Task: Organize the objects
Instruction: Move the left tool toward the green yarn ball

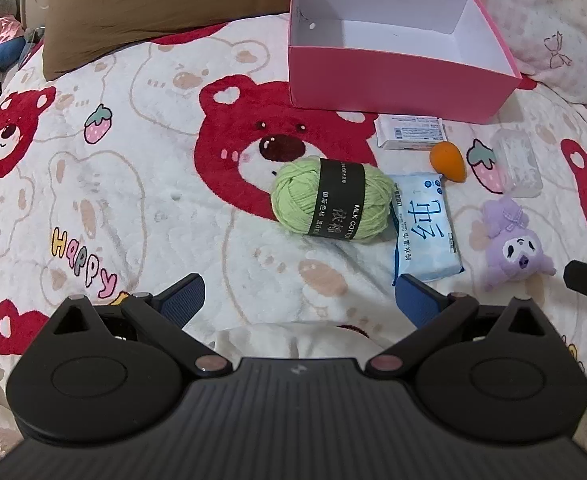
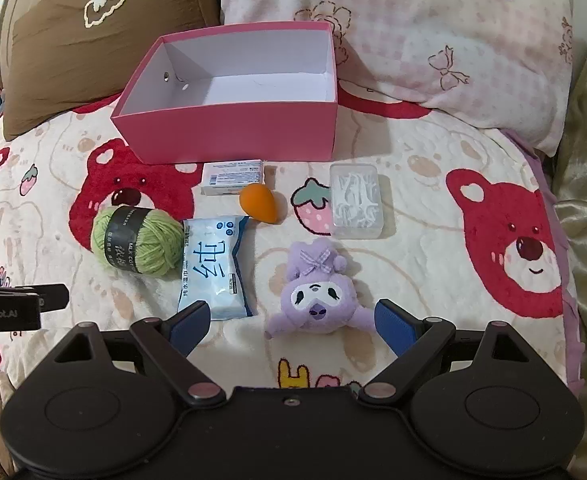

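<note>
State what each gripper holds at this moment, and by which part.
Nothing is held. The left gripper and right gripper are both open above the blanket; the purple plush toy lies untouched ahead of the right one.

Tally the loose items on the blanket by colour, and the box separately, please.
Green: 1, yarn ball
Blue: 1, wipes pack
Orange: 1, makeup sponge
Purple: 1, plush toy
White: 1, small carton
Clear: 1, floss pick case
Pink box: 1, empty
Total: 7
</note>
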Demonstrator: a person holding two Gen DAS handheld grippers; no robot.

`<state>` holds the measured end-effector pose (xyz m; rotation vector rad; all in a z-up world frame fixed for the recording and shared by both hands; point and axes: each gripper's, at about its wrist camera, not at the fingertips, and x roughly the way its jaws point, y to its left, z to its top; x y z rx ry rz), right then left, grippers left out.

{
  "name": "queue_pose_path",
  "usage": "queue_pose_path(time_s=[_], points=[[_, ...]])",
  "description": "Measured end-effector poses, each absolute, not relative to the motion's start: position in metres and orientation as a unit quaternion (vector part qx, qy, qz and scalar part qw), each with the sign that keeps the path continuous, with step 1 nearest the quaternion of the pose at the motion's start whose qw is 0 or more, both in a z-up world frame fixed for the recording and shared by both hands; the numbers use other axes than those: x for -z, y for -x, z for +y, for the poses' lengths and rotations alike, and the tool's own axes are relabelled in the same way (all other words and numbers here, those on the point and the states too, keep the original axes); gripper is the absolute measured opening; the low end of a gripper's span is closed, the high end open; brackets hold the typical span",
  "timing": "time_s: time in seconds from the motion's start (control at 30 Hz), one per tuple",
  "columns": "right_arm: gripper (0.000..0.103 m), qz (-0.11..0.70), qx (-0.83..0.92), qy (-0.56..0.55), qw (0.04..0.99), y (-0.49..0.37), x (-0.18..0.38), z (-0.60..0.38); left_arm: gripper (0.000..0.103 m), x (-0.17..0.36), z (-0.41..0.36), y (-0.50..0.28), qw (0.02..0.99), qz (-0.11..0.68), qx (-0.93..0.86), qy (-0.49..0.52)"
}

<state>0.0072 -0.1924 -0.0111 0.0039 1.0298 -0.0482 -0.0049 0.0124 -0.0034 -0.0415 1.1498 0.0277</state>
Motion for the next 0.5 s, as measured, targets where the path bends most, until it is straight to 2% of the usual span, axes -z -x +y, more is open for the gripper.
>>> queue_pose_path(time_s=[0.13,0.5], points=[[0.092,0.51,0.027,0.003,0.86,-0.0086,0.0116,-0.1937,0.102,0.0024,0.0168,0.0041,0.837,0.546,-0.018,0.026],[0.092,0.491,0.014,-0.014,0.871,-0.0081,0.0159,-0.1929,0.102,-0.004,0.0147,0.0042,0.84,0.542,-0.012,0.011]])
